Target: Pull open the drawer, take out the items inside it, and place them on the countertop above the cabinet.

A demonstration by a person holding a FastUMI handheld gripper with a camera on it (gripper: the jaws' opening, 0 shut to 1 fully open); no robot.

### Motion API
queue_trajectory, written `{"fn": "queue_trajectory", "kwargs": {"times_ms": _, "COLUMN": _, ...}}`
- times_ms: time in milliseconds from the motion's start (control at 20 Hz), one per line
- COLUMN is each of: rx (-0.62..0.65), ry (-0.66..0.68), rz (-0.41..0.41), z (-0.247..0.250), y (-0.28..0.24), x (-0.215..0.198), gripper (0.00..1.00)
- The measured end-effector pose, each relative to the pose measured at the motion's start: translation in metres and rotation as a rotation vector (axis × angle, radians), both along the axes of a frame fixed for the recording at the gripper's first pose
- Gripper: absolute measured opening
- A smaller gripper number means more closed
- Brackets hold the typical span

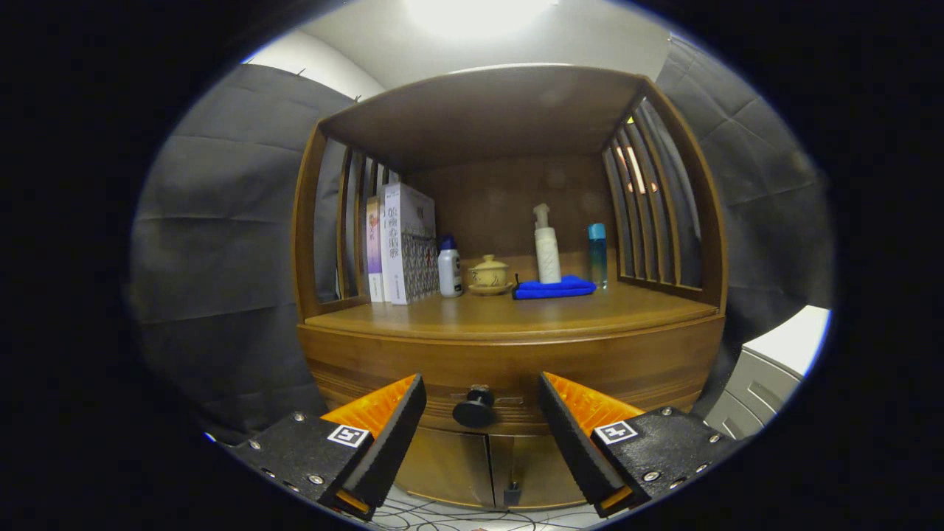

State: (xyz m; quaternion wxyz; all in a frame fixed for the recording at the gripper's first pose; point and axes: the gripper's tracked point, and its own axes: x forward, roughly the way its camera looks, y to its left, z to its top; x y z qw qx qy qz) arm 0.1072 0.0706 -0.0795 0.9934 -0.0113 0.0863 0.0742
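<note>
Hovering wide open and empty, gripper (481,398) straddled drawer knob (473,408) at 12 o'clock; closing off-centre would probably let its 2 fingers slip off the round knob.

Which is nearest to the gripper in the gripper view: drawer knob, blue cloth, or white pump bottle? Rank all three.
The gripper is open, fingers spread either side of the knob.
1. Drawer knob: between the fingers, on the closed drawer front.
2. Blue cloth: beyond the fingers, on the countertop.
3. White pump bottle: standing at the cloth's back edge, near the cabinet's rear wall.
</note>
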Motion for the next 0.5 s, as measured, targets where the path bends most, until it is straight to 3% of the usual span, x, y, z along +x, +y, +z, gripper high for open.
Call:
{"fn": "queue_trajectory", "kwargs": {"times_ms": 300, "rx": -0.021, "ry": 0.099, "rz": 0.009, "z": -0.042, "y": 0.012, "x": 0.016, "gripper": 0.93}}
{"fn": "queue_trajectory", "kwargs": {"times_ms": 500, "rx": -0.017, "ry": 0.111, "rz": -0.039, "z": -0.049, "y": 0.003, "x": 0.030, "gripper": 0.74}}
